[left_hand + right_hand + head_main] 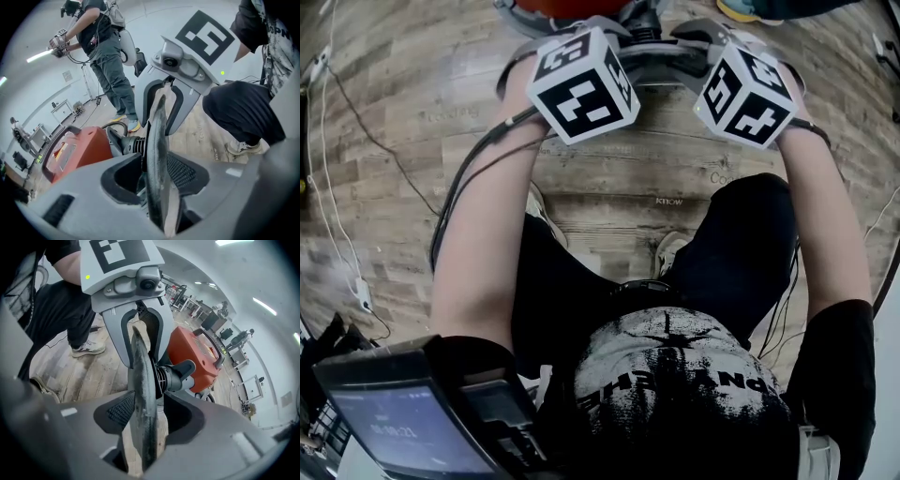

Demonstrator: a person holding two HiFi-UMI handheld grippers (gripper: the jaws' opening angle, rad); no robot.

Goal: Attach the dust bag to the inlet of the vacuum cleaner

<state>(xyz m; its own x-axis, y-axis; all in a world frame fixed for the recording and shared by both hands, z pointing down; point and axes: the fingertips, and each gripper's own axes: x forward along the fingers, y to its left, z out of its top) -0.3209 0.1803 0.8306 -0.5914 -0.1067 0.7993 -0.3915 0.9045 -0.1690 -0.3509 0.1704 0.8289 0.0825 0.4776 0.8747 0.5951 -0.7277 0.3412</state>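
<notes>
Left gripper view shows the left gripper [153, 163] with its jaws apart and the grey bag [157, 124] standing edge-on between them, the pads just clear of it on either side. The black ribbed inlet [127, 143] of the red vacuum [77, 151] meets the bag's left face just beyond the jaws. The vacuum rests on the wooden floor [199, 133]. The right gripper [147, 401] faces the left one from across the bag, reaching over its upper edge.

In the right gripper view its jaws are likewise parted. The bag stands upright between them, with a slim gap showing on the inlet side. There the inlet butts against the bag just past the pads, with the vacuum behind it.

In the head view both grippers sit side by side near the top edge, with a sliver of the vacuum beyond them. A screen [403, 422] shows at lower left. Another person [105, 51] stands behind the vacuum
</notes>
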